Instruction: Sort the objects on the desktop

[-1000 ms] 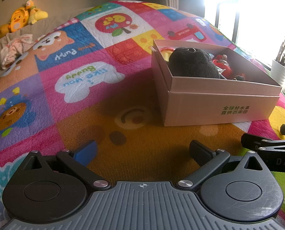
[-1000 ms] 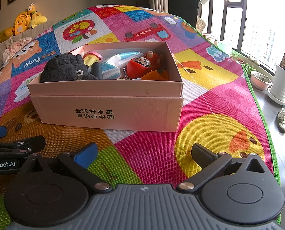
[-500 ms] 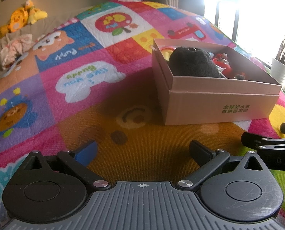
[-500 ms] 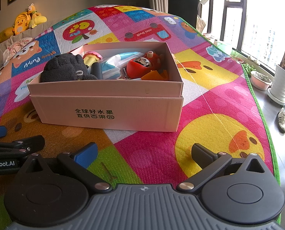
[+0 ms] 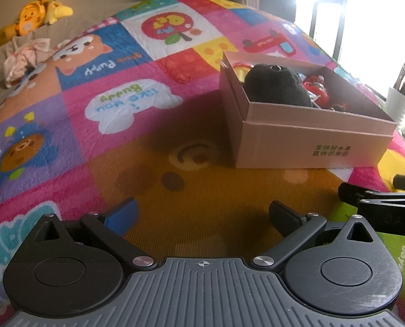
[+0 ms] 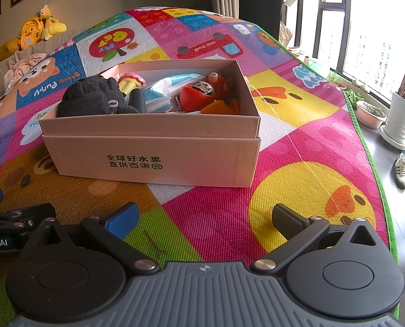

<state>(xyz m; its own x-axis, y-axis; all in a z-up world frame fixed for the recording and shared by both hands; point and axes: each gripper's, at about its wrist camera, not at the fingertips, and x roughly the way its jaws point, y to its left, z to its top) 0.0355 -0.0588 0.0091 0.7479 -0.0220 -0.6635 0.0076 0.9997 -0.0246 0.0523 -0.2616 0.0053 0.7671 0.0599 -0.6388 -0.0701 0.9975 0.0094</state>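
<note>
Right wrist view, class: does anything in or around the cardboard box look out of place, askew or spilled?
Nothing has spilled. The cardboard box sits flat on the play mat, toys heaped loosely inside; only the black plush bulges above the rim. Both grippers, left and right, are open and empty.

A pale pink cardboard box (image 6: 153,160) with green Chinese print on its near wall sits open ahead of the right tool (image 6: 205,216), slightly to its left. Inside, a black plush toy (image 6: 93,99) fills the left end; a red round-bodied toy (image 6: 199,96) lies at the right, an orange piece (image 6: 221,106) just before it.
</note>
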